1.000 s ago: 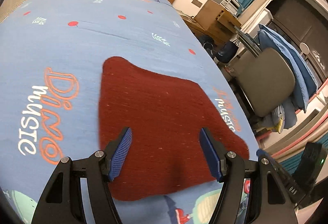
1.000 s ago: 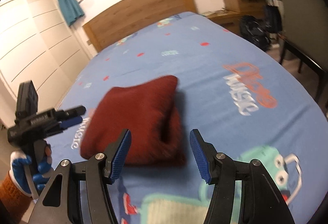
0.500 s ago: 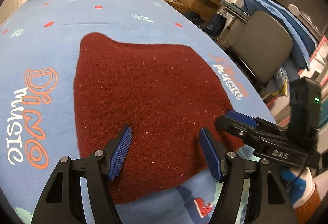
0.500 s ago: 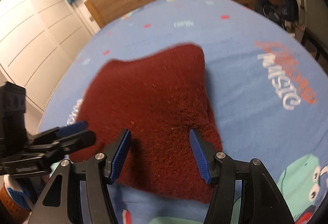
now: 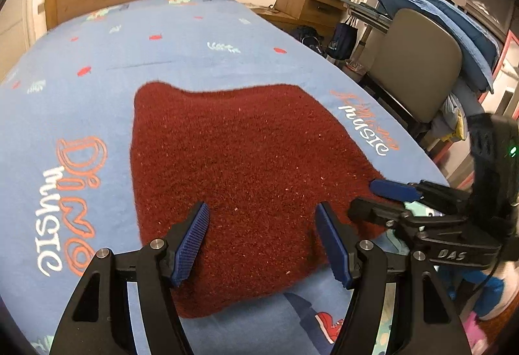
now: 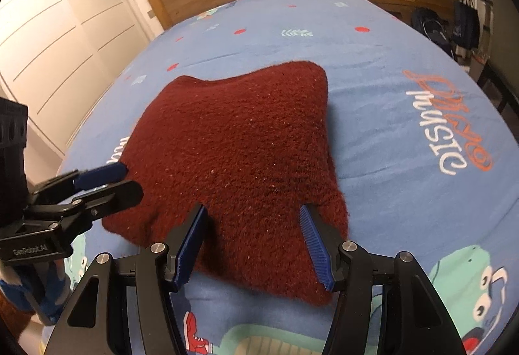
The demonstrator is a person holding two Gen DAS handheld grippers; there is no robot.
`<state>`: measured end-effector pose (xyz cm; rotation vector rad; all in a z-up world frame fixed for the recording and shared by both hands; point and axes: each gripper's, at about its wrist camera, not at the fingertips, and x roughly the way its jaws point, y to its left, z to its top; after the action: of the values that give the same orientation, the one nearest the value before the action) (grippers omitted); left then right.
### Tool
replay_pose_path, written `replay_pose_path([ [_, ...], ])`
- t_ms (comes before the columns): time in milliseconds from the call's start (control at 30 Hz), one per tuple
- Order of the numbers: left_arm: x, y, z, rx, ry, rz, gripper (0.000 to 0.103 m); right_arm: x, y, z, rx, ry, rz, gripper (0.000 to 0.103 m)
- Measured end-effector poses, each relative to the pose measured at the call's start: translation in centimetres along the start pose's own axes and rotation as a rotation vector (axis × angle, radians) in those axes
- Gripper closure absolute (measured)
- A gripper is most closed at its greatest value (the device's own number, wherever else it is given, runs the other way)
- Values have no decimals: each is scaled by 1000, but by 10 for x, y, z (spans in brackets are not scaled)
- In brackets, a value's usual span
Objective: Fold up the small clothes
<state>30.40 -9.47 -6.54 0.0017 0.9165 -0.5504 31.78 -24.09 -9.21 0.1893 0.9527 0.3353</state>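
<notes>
Both pairs of fingers stand apart, gripping nothing. The left gripper (image 5: pixel 262 241) and right gripper (image 6: pixel 253 241) hover over the near edge of the dark red knit garment (image 5: pixel 240 179), which lies flat between and beyond their fingers on the blue printed bedspread (image 5: pixel 181 40).

Both claws descended closer over red garment (image 5: pixel 246 179).
</notes>
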Motion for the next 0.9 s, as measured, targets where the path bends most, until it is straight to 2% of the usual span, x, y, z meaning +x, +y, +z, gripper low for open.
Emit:
replay_pose_path([
  [200, 4, -3, 5, 65, -42, 38, 41, -15, 12, 23, -27, -76, 6, 42],
  [333, 17, -4, 2, 99, -35, 54, 41, -3, 13, 35, -26, -75, -3, 42],
  [533, 34, -6, -7, 124, -16, 66, 41, 25, 0, 25, 19, -22, 1, 42],
  [900, 37, -3, -21, 130, -18, 58, 41, 28, 2, 14, -9, -16, -5, 42],
])
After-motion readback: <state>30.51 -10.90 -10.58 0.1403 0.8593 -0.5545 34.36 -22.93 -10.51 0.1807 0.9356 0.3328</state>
